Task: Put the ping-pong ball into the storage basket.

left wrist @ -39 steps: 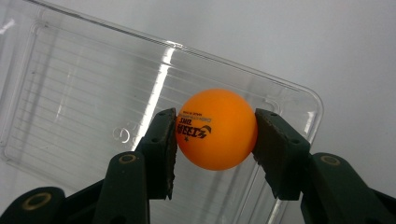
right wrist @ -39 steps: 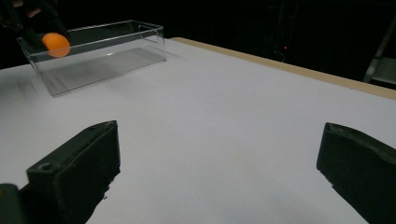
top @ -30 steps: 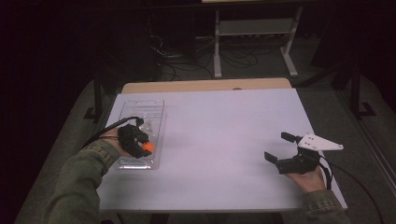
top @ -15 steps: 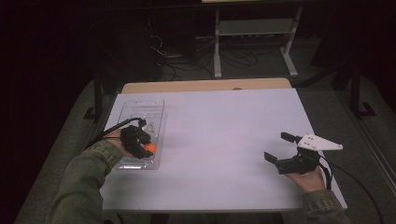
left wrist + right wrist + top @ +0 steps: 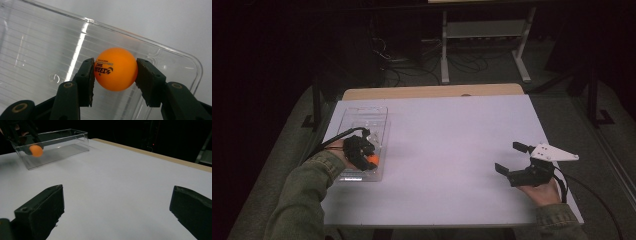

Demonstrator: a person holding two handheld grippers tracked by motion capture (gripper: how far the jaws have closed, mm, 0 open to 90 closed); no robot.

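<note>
Your left gripper [image 5: 115, 71] pinches the orange table-tennis ball [image 5: 116, 68], its black printed logo unreadable, inside the clear rectangular plastic bin [image 5: 45, 50], while your right gripper [image 5: 117, 205] stands spread.

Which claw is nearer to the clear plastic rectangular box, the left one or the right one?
Left. The left claw holds a small orange ball over the clear plastic rectangular box. The right claw rests open, far across the white table.
</note>
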